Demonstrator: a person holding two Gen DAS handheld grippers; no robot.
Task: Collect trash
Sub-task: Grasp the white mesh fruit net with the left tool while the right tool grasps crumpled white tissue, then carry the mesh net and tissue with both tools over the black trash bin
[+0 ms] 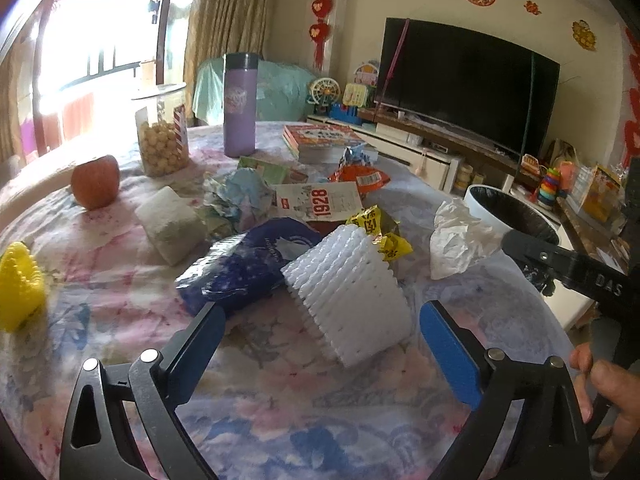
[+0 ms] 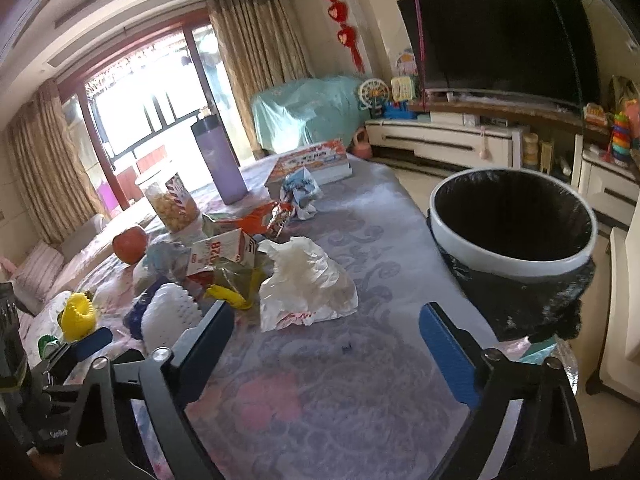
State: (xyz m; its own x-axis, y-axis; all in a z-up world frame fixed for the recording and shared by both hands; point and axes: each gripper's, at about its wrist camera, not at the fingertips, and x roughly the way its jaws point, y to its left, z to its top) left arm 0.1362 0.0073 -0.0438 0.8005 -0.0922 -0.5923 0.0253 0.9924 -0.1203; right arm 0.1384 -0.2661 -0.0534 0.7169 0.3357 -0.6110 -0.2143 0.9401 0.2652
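Note:
Trash lies across the flowered tablecloth [image 1: 280, 400]. In the left wrist view my left gripper [image 1: 320, 332] is open, its jaws either side of a white foam fruit net [image 1: 348, 296]. Behind it lie a blue plastic bag [image 1: 240, 264], yellow wrappers [image 1: 380, 232], a "1928" carton [image 1: 320, 200] and a crumpled white bag [image 1: 456, 236]. In the right wrist view my right gripper [image 2: 326, 328] is open and empty above the cloth, in front of the white bag [image 2: 304, 280]. A white bin [image 2: 512, 220] with a black liner stands at the table's right edge.
An apple [image 1: 96, 184], a snack jar [image 1: 162, 136], a purple flask [image 1: 239, 104], a stack of books [image 1: 324, 142], a yellow toy [image 1: 18, 284] and a pale block [image 1: 172, 224] stand on the table. A TV [image 1: 468, 76] and cabinets lie beyond.

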